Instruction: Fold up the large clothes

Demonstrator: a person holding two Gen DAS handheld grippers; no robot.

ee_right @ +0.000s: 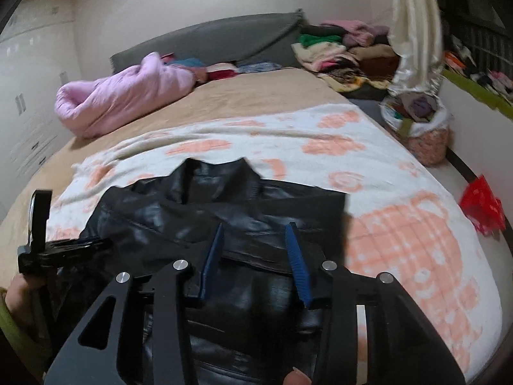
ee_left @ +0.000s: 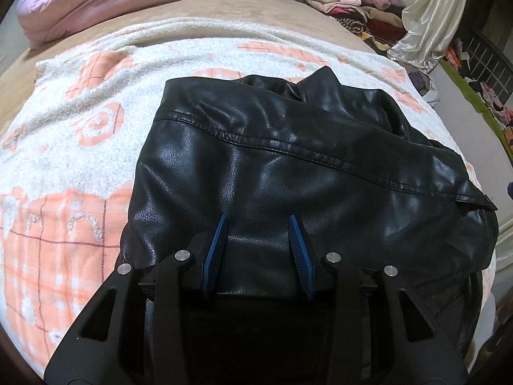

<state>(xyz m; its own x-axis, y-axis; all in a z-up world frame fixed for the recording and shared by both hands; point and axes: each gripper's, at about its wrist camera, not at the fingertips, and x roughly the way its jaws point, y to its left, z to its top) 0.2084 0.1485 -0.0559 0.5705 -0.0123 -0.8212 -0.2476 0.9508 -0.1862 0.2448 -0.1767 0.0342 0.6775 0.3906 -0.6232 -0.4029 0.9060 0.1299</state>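
A black leather jacket point(ee_left: 288, 160) lies partly folded on a white and orange blanket point(ee_left: 70, 147), collar toward the far side. My left gripper point(ee_left: 258, 219) is open just above the jacket's near part, with nothing between its blue fingers. In the right wrist view the same jacket point(ee_right: 208, 211) lies below my right gripper point(ee_right: 255, 227), which is open and empty over it. The left gripper point(ee_right: 77, 245) shows at the left edge of that view, by the jacket's left side.
The blanket point(ee_right: 384, 224) covers a tan bed point(ee_right: 256, 96). A rolled pink quilt point(ee_right: 121, 96) lies at the far left. Piles of clothes point(ee_right: 340, 51) and a cream satin cloth point(ee_right: 413, 32) stand at the far right. A red bag point(ee_right: 481, 205) lies at the right edge.
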